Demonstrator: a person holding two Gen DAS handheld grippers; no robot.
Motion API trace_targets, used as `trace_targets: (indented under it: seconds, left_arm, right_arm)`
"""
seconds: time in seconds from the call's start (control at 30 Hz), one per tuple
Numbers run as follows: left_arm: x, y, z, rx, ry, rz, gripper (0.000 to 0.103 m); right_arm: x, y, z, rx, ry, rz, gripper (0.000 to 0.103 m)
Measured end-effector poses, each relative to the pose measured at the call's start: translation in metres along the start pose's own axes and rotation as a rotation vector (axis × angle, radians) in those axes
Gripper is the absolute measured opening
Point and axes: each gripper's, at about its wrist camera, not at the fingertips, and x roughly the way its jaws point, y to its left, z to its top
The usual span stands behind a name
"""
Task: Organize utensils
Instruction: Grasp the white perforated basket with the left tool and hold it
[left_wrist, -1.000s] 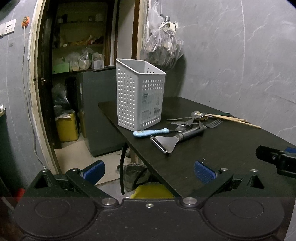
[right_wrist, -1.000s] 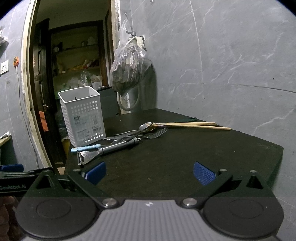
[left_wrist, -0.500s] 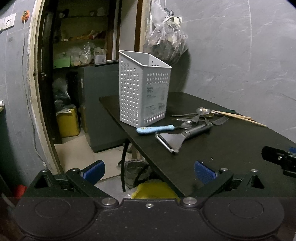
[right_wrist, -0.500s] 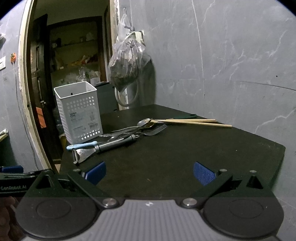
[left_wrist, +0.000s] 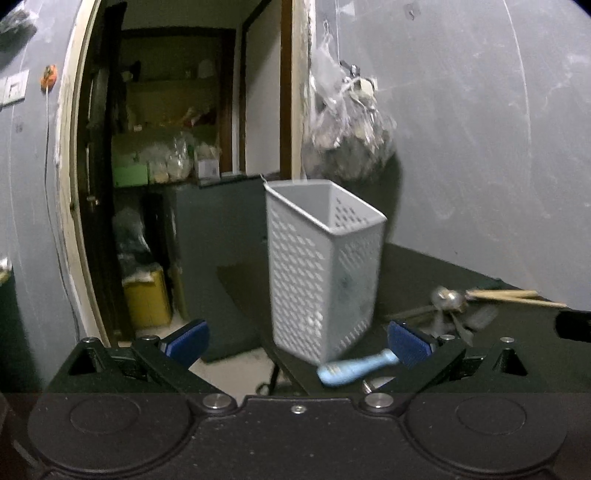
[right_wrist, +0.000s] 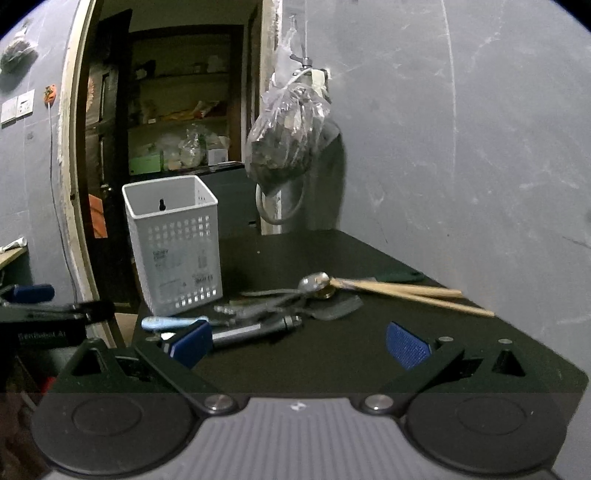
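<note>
Black table (right_wrist: 369, 347) | white basket (left_wrist: 325, 277) ahead of wide left gripper (left_wrist: 297, 341)

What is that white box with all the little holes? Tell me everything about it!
The white basket looks like plastic, tall and squarish, with rows of small holes through its walls and an open top. It looks empty from here. A paper label sits on one side, and a keyhole-shaped hanging hole shows inside the far wall. It stands upright near the corner of the dark table, beside the blue-handled utensil.
</note>
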Motion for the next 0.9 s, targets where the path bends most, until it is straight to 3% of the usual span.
trace_targets:
  seconds: [0.23, 0.57, 0.77, 0.9]
  left_arm:
    - [0.048, 0.017, 0.019, 0.046, -0.006, -0.09, 0.102]
    - [0.113, 0.018, 0.025, 0.146, -0.02, -0.185, 0.102]
    - [0.133, 0.014, 0.022, 0.192, -0.05, -0.233, 0.102]
    - [0.136, 0.004, 0.015, 0.258, -0.076, -0.219, 0.101]
  right_arm:
    - [0.022, 0.003, 0.024, -0.051, -0.026, 0.009, 0.103]
    - [0.05, 0.006, 0.015, -0.096, 0.003, 0.025, 0.103]
    - [0.069, 0.003, 0.008, -0.108, 0.054, 0.032, 0.103]
    - [0.084, 0.002, 0.003, -0.089, 0.102, 0.059, 0.103]
